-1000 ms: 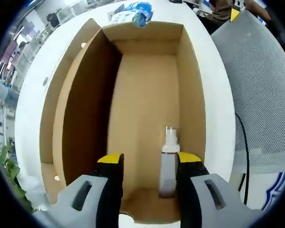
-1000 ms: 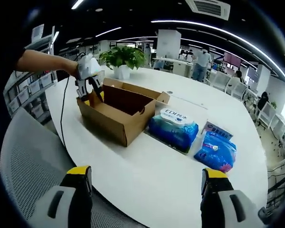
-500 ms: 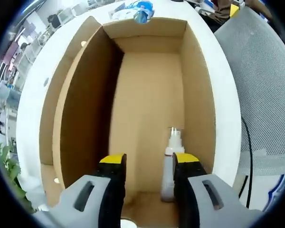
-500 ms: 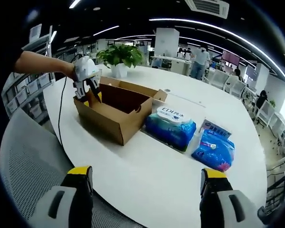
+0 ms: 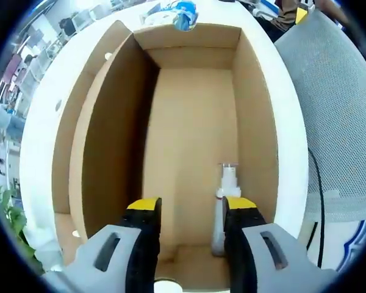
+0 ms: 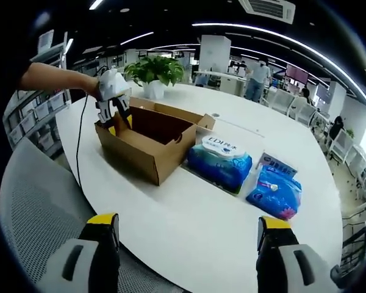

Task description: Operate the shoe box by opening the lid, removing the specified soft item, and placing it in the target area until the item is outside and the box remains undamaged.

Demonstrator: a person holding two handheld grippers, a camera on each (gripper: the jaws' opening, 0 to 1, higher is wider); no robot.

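I look straight down into the open cardboard shoe box [image 5: 195,122], its lid [image 5: 79,128] folded out to the left. A small clear spray bottle [image 5: 226,189] lies on the box floor by the right wall. My left gripper [image 5: 191,207] hovers open over the near end of the box, the right jaw's yellow tip just beside the bottle. In the right gripper view the same box [image 6: 149,140] sits on the white round table [image 6: 189,207], with a hand holding the left gripper [image 6: 114,116] over its left end. My right gripper [image 6: 188,227] is wide open above the table's near edge, holding nothing.
Two blue soft packs of wipes [image 6: 219,162] [image 6: 276,192] lie to the right of the box; one pack [image 5: 178,12] shows beyond the box's far end. A grey mesh chair [image 5: 335,104] and a black cable [image 5: 315,183] are beside the table. A potted plant [image 6: 154,74] stands behind.
The left gripper has shifted slightly over the box's near end, so the bottle now sits a little further right in its view. The right gripper has hardly moved.
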